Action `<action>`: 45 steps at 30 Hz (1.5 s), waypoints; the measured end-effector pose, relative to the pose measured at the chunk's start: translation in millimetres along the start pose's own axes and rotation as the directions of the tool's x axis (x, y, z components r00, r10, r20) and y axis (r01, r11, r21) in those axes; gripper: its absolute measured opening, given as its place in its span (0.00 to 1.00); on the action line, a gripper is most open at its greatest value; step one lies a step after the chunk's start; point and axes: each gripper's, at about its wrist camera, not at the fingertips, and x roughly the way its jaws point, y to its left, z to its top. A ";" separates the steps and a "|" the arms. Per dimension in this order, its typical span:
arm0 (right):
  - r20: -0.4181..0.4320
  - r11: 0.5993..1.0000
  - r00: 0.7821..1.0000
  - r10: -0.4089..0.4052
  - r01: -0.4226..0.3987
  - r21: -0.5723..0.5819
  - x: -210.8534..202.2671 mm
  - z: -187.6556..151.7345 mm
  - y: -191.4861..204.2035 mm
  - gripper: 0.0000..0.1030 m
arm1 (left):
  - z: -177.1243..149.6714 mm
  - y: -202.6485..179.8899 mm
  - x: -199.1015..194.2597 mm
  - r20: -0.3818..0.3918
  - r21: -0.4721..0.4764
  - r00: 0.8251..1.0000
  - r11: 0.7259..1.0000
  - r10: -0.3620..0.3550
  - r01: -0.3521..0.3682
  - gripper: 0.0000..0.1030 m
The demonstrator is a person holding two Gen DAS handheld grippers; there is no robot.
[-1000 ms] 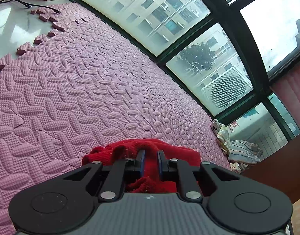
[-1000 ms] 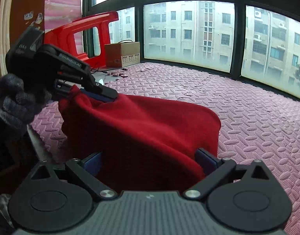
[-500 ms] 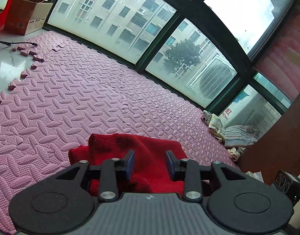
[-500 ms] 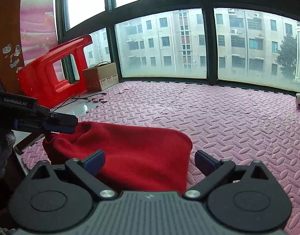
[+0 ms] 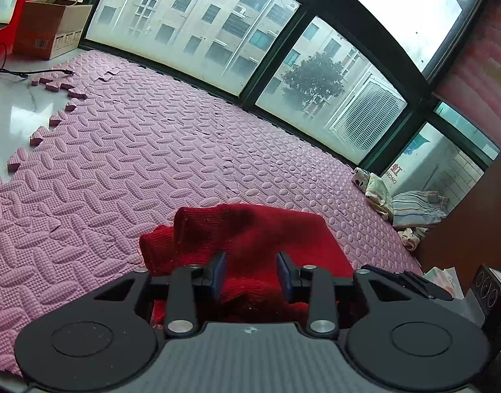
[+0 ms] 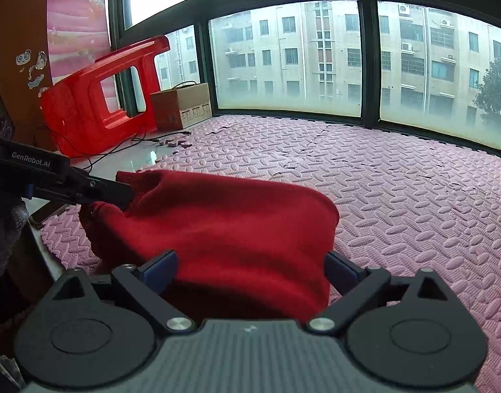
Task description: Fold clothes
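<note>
Left wrist view: the left gripper (image 5: 250, 273), clamped on the folded red knit garment (image 5: 250, 229) a second ago, now stands released, its blue-padded fingers (image 5: 219, 271) spread over the cloth lying on the pink foam floor mat (image 5: 135, 150). An open brown cardboard box (image 5: 50, 29) sits by the window, contents unseen.

Right wrist view: the right gripper (image 6: 250, 270) stays spread wide around the garment (image 6: 234, 229), no longer lifted but resting on the mat (image 6: 414, 196).

Pink foam floor mat (image 5: 158, 150) beneath wide daylit windows (image 6: 289, 62).
</note>
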 end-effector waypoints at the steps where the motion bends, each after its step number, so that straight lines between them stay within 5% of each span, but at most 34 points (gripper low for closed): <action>1: 0.005 1.000 1.000 0.003 -0.003 -0.002 -0.5 7.0 -2.8 0.95 | 2.0 -1.7 -1.5 0.006 0.003 1.000 1.000 -0.003 0.003 0.36; 12: -0.099 0.998 0.995 -0.003 0.010 0.069 51.7 42.2 -31.1 0.83 | 25.6 -11.4 11.2 0.022 0.007 0.999 1.000 -0.026 0.025 0.36; 22: -0.213 0.998 0.977 -0.032 0.045 0.054 93.8 42.2 -29.6 0.81 | 23.0 25.7 33.4 -0.036 -0.133 0.999 0.991 -0.012 0.007 0.31; 26: -0.181 0.998 0.983 -0.019 0.030 0.058 78.1 48.3 -23.4 0.81 | 24.8 20.3 28.7 -0.033 -0.117 0.999 0.993 -0.010 0.006 0.33; 34: -0.120 0.990 0.985 0.127 -0.132 -0.040 58.2 48.4 34.7 0.81 | 25.6 10.5 27.8 -0.032 -0.084 0.999 0.996 0.017 -0.020 0.35; 45: -0.123 0.980 0.988 0.093 -0.113 -0.162 62.6 27.4 72.4 0.78 | 23.3 11.4 24.6 -0.031 -0.075 0.999 0.997 0.017 -0.020 0.35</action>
